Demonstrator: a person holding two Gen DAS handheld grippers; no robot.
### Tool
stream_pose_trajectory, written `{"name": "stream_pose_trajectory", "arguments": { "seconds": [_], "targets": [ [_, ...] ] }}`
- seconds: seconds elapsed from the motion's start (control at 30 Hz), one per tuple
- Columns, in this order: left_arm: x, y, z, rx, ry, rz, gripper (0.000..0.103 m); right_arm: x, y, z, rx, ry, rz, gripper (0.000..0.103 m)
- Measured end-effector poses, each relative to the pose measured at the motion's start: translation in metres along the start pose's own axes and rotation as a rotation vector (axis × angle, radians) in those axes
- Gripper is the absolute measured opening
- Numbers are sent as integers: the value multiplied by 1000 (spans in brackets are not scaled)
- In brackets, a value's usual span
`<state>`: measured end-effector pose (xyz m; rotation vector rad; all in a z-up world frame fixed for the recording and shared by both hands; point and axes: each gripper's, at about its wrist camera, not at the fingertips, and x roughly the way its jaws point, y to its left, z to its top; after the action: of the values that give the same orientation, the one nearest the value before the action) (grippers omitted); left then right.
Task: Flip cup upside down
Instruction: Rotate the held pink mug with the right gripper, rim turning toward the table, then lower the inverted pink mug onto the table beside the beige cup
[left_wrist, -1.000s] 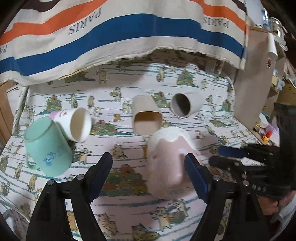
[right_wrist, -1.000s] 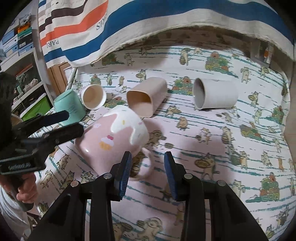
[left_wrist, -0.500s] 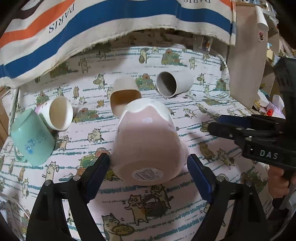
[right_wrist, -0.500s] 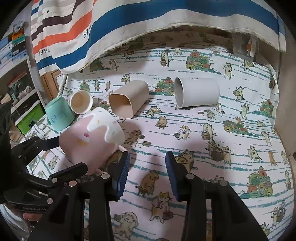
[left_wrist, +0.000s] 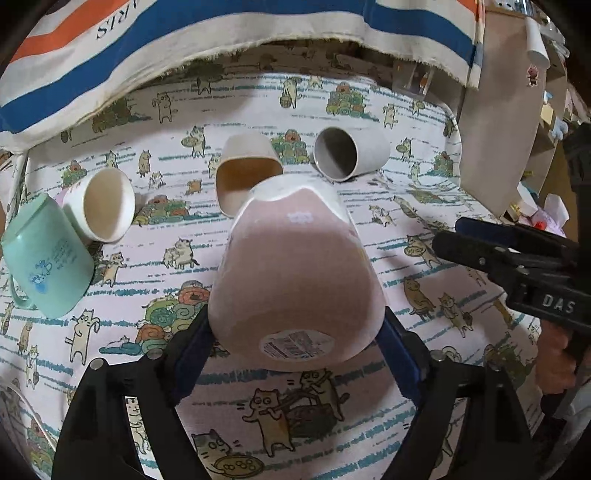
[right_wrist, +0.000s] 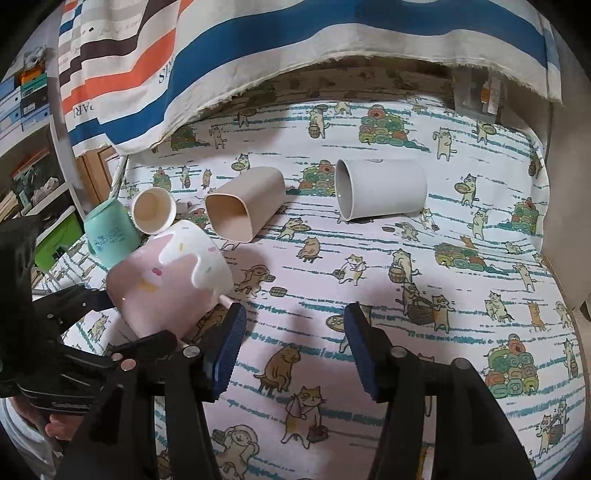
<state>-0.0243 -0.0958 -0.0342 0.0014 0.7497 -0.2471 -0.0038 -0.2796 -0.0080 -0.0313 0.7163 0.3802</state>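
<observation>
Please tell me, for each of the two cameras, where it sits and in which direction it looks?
Left wrist: on the left gripper, looking along its fingers shut on the pink mug; right gripper at right.
Right wrist: on the right gripper, fingers open over the cat-print cloth; a hand lower left.
Shared: pink mug, grey cup.
</observation>
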Motion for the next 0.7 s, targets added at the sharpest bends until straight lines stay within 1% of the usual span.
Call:
{"name": "stream_pose_trajectory", "arguments": {
  "seconds": [0.17,0.23,0.33,0.57,0.67,0.7],
  "targets": [
    [-19,-6,2,47,-90,38,83,1,-6,-2,19,5,-1,57],
    [-27,-5,5,46,-133,36,83,2,-7,-2,18,7,-10,57],
    [-36,-2,14,46,-191,53,83,3,-7,-2,18,6,-18,57],
    [-41,8,42,61,-216,77,83,1,-5,1,10,-3,-19,57],
    [-32,11,53,67,-176,74,83,2,-5,2,17,-2,-21,57],
    [-27,12,56,63,-151,75,83,3,-6,2,19,-1,-20,57]
  ]
}}
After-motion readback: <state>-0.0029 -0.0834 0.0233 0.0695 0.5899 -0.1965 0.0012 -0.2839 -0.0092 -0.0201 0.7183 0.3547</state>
